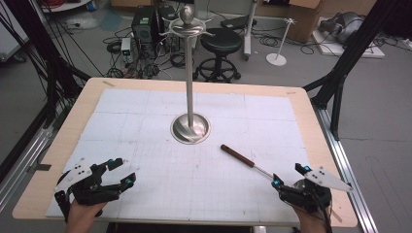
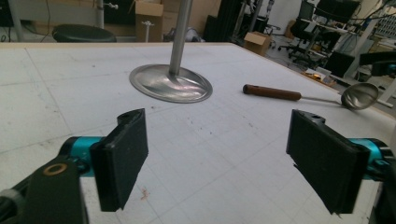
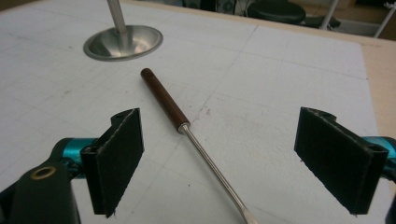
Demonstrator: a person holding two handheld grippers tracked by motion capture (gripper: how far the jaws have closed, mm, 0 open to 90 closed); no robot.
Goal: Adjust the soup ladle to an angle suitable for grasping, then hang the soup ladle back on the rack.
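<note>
- Lies flat on the white gridded table (image 1: 145, 104): a ladle (image 1: 245, 159) with brown wooden handle and thin steel shaft, handle end toward 10 o'clock, bowl end toward 4 o'clock in the high view.
- Sits at 4 o'clock of the metal stand (image 1: 190, 127), apart from its round base, with bare mat between.
- Right tool (image 1: 291, 174) at the 5 o'clock corner of the table, jaws spread wide and pinching nothing; shaft runs up between them in the right gripper view (image 3: 205, 154) without touching either pad.
- Left tool (image 1: 121, 172) at the 7 o'clock corner, jaws likewise spread, nothing between them, bare mat ahead.
- Wide open room across the mat's middle between both tools; more free surface at 9 o'clock and 3 o'clock of the stand.
- Wooden border strip all round the mat; right tool close to the table's right and near edges, left tool close to the left and near edges.
- Bowl of the ladle hidden behind the right tool in the high view; seen in the left gripper view (image 2: 359, 95) near the far right.
- Shaft cut off at the bottom of the right gripper view; stand's top cut off in both gripper views.
- Stand's hooks at 12 o'clock hard to make out against floor clutter.
</note>
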